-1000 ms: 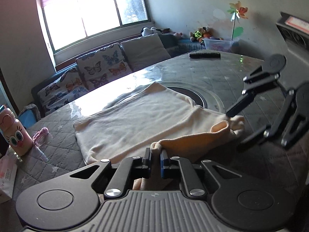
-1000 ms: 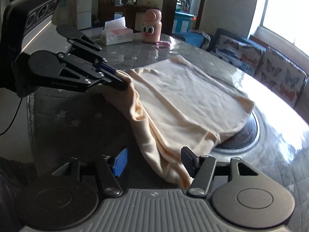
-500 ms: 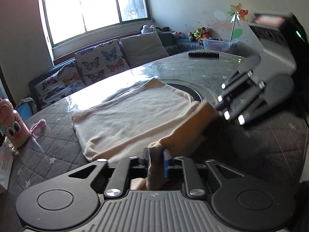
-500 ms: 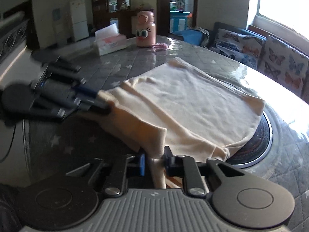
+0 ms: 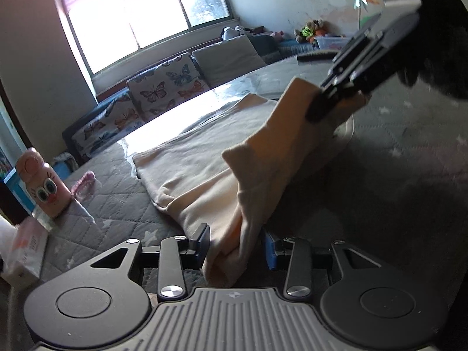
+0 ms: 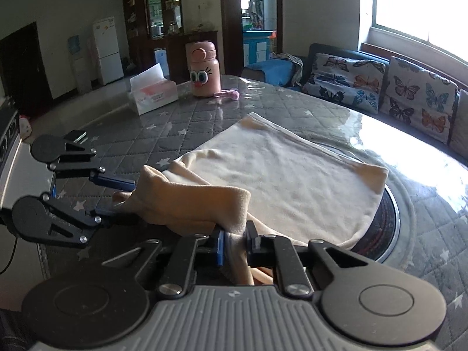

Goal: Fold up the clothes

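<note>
A cream garment (image 5: 199,163) lies partly folded on the grey quilted table (image 5: 122,210); it also shows in the right wrist view (image 6: 286,181). My left gripper (image 5: 236,244) is open, its jaws apart, with a loose fold of the garment hanging between them. My right gripper (image 6: 235,242) is shut on the garment's near edge and holds it lifted above the table. It appears in the left wrist view (image 5: 321,105) at the upper right. The left gripper appears in the right wrist view (image 6: 122,201) at the left.
A pink cartoon bottle (image 6: 203,70) and a tissue box (image 6: 152,93) stand at the table's far side. A round dark inset (image 6: 386,225) lies under the garment's right edge. A sofa with butterfly cushions (image 6: 380,87) runs behind the table.
My left gripper has opened and let go of the garment's fold. My right gripper stays shut on the garment and has lifted it higher.
</note>
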`<state>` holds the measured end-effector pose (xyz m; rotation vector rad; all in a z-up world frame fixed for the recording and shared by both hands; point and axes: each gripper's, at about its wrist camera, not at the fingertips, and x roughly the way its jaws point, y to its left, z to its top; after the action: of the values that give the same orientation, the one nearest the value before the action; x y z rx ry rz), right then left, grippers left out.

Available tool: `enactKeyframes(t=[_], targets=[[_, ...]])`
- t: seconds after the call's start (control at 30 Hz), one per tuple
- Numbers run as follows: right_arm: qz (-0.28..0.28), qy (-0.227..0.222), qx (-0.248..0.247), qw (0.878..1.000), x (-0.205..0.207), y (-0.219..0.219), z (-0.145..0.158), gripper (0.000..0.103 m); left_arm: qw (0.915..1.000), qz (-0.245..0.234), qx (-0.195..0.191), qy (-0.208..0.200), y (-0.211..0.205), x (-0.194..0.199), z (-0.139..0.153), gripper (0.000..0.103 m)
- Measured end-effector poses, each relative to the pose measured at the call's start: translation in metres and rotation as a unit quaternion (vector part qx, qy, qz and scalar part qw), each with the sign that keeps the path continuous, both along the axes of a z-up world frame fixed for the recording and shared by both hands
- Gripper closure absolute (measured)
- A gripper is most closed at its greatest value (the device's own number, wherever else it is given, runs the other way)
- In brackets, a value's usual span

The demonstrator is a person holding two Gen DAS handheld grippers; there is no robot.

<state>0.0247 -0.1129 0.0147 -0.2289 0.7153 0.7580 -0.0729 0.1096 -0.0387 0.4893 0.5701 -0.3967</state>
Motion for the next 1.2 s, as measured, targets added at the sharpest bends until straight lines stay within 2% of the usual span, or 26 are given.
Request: enactKeyframes(t=[0.07, 0.17, 0.4, 0.67, 0.87, 1.0, 1.2], targets=[[-0.004, 0.000, 0.004, 1.000, -0.002, -0.001, 0.000, 0.092, 1.0000, 0.000, 0.001, -0.004, 0.001, -0.001, 0.001, 0.080], [-0.009, -0.002, 0.011, 1.000, -0.005, -0.002, -0.001, 0.093, 0.9999, -0.001, 0.002, -0.011, 0.002, -0.003, 0.001, 0.089], [-0.009, -0.016, 0.027, 0.999, -0.020, -0.010, 0.012, 0.094, 0.9994, -0.003, -0.030, -0.017, 0.009, -0.019, 0.025, 0.091], [0.033, -0.040, 0.030, 0.998, -0.075, -0.020, 0.038, 0.094, 0.9973, -0.011, -0.073, 0.000, 0.020, -0.073, 0.055, 0.091], [0.060, -0.046, 0.037, 0.996, -0.120, -0.025, 0.055, 0.094, 0.9956, -0.010, -0.093, -0.003, 0.022, -0.109, 0.077, 0.091], [0.056, -0.048, 0.036, 0.997, -0.125, -0.026, 0.061, 0.094, 0.9950, -0.005, -0.099, -0.013, 0.019, -0.104, 0.084, 0.091], [0.039, -0.051, 0.040, 0.997, -0.094, -0.021, 0.067, 0.094, 0.9940, 0.016, -0.106, -0.021, 0.021, -0.059, 0.087, 0.091]])
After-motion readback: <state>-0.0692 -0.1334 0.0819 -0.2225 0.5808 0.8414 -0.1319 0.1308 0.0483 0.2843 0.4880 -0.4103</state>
